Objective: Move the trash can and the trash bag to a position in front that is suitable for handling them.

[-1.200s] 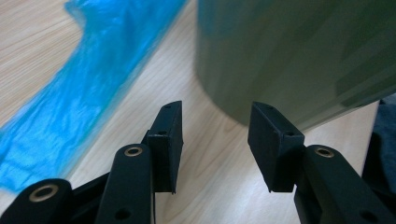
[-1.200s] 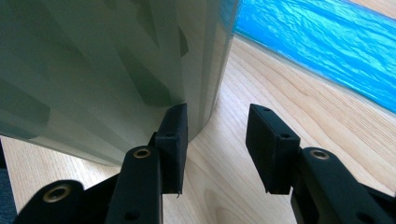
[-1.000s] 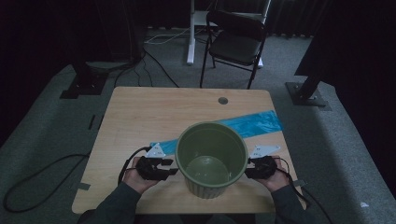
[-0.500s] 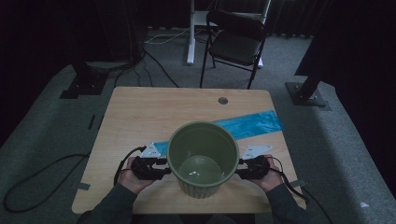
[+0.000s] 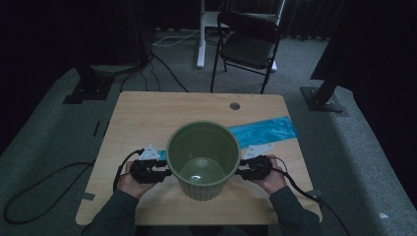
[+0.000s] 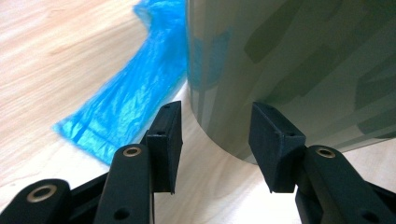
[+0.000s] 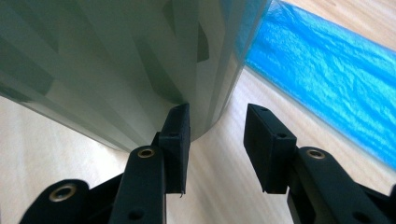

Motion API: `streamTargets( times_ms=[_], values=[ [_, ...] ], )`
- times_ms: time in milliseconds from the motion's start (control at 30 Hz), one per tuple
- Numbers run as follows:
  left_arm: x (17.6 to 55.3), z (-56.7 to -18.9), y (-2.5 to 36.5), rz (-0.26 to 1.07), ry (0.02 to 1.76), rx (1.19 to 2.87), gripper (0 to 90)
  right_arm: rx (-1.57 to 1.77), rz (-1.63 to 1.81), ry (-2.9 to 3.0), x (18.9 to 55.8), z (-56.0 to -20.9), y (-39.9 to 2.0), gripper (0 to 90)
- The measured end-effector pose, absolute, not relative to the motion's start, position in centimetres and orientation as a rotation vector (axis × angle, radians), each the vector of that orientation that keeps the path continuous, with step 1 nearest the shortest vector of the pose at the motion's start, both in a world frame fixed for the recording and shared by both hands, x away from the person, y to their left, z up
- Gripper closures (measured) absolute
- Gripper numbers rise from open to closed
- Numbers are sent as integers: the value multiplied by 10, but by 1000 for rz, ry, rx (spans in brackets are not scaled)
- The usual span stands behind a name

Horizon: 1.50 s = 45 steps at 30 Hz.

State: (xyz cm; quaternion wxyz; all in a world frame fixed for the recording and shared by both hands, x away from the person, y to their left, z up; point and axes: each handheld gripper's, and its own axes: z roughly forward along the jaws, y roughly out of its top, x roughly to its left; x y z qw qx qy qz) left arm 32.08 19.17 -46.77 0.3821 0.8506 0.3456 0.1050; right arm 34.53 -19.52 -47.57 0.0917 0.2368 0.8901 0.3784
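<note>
A large ribbed green pot (image 5: 203, 147) stands near the table's front edge, between my two grippers. My left gripper (image 5: 164, 172) points at its left side, my right gripper (image 5: 241, 170) at its right side. In the left gripper view the pot's wall (image 6: 289, 60) curves down just past the open left gripper (image 6: 215, 140), close to the right-hand jaw. In the right gripper view the pot (image 7: 116, 60) sits against the left-hand jaw of the right gripper (image 7: 217, 140). That gripper's jaws have just been closing a little, with nothing clamped between them. A blue plastic sheet (image 5: 265, 130) lies behind the pot.
The wooden table (image 5: 147, 113) has a small round hole (image 5: 234, 105) near its far edge. A black folding chair (image 5: 248, 46) stands beyond the table. Stand bases and cables lie on the grey carpet around it.
The pot and both grippers have shifted to the left across the table, staying near its front edge.
</note>
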Motion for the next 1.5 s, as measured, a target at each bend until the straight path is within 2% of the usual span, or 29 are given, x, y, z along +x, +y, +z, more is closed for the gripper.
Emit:
streamTargets(
  times_ms=[633, 1267, 1500],
  values=[
    [343, -473, 219, 340, 1007, 2107, 538, 703, 1136, 2611, 377, -477, -161, 601],
    [342, -476, 221, 345, 998, 2098, 524, 1000, 885, 2436, 423, -499, -251, 594],
    [343, -477, 222, 339, 1002, 2099, 518, 1093, 784, 2426, 451, -505, -268, 545]
  ],
)
